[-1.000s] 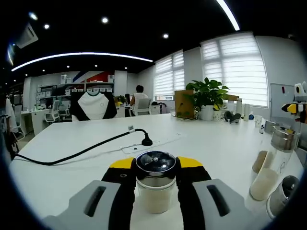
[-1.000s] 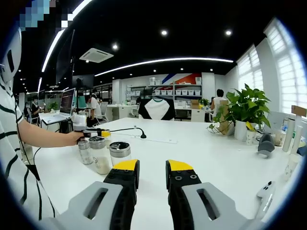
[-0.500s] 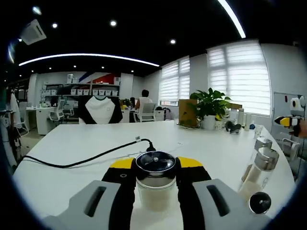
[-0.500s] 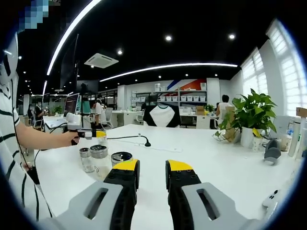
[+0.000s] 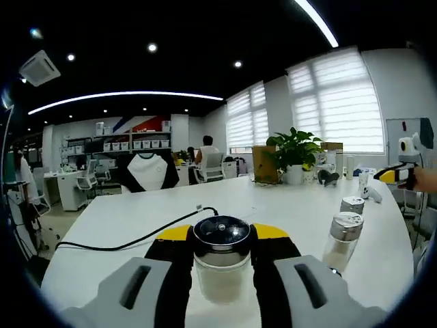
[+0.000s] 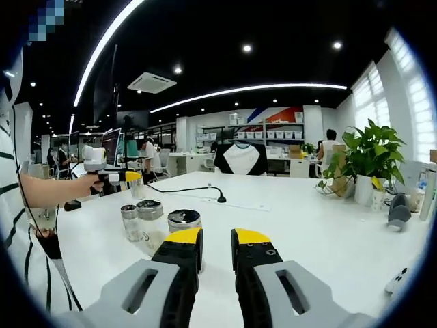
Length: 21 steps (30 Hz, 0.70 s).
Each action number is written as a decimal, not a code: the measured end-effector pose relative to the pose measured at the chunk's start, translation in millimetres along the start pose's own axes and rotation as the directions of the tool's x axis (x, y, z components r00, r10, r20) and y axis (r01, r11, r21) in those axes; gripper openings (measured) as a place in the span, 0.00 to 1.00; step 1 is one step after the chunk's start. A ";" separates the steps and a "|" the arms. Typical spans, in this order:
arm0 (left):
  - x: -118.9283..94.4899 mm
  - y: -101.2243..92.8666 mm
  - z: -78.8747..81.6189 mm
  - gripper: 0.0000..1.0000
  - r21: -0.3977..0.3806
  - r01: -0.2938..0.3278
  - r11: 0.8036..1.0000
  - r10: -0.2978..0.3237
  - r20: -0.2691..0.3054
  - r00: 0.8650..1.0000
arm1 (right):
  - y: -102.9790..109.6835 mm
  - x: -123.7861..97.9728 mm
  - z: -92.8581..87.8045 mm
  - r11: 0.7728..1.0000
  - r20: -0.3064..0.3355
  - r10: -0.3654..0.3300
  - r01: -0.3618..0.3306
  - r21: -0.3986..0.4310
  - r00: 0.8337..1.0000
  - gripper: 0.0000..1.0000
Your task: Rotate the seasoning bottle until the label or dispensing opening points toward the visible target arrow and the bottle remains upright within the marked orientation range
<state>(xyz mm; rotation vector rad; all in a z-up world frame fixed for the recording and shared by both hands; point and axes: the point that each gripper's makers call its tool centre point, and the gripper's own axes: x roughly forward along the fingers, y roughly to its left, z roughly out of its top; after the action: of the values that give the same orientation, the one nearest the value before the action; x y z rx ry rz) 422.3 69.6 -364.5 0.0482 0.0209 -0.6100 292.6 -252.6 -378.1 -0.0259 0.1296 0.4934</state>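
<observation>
The left tool [image 5: 222,263] grips the upright seasoning bottle [image 5: 220,260] between its jaws above the white surface [image 5: 287,205], the right tool [image 6: 208,256] is nearly closed and empty, and, with no arrow visible, the rotation seems unfinished.

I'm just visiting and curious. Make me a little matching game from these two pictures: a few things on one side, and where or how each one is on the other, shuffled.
Things:
1. seasoning bottle
2. black cable
3. potted plant
4. right gripper

Places or states:
A. stands at the far edge of the white table, near the window blinds
B. clamped upright between the jaws of the left gripper
C. jaws nearly together with nothing between them
D. lies across the table top

Pairs: 1-B, 2-D, 3-A, 4-C
</observation>
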 end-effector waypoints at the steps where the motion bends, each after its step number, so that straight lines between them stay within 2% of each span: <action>1: -4.2 -0.3 1.8 0.33 -0.008 -0.004 1.000 0.004 0.005 1.000 | 1.0 0.8 0.7 1.000 0.005 0.004 -0.004 0.000 1.000 0.17; 3: -14.7 -1.6 3.9 0.33 -0.044 -0.016 0.999 0.016 0.015 1.000 | 1.8 2.0 3.2 1.000 0.019 0.006 -0.006 0.008 1.000 0.17; 6: -29.6 -9.2 0.1 0.33 -0.022 -0.023 0.999 0.023 -0.001 1.000 | 5.8 3.0 8.9 0.999 0.053 0.019 -0.021 0.034 0.998 0.17; 9: -32.8 -7.6 -8.5 0.33 -0.026 -0.030 0.999 0.030 -0.020 0.999 | 6.8 4.3 4.3 0.999 0.040 0.024 -0.025 0.029 0.999 0.17; 13: -39.9 -5.8 -27.6 0.33 -0.061 -0.040 0.997 0.037 -0.039 0.999 | 6.4 2.9 2.8 0.999 0.040 0.028 -0.029 0.040 0.999 0.17; 18: -48.1 -10.1 -36.4 0.33 -0.089 -0.046 0.995 0.042 -0.042 0.998 | 2.4 -0.9 -1.1 0.999 0.040 0.016 -0.017 0.037 0.999 0.17; 21: -51.3 -12.7 -38.7 0.33 -0.104 -0.043 0.994 0.039 -0.039 0.998 | 1.1 -3.1 -4.9 0.998 0.051 0.009 -0.012 0.063 0.999 0.15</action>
<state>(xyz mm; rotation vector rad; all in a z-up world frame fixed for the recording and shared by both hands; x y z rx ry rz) 372.8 90.6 -401.9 -0.0419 0.0875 -0.5658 288.8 -253.4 -382.5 0.0490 0.0955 0.4997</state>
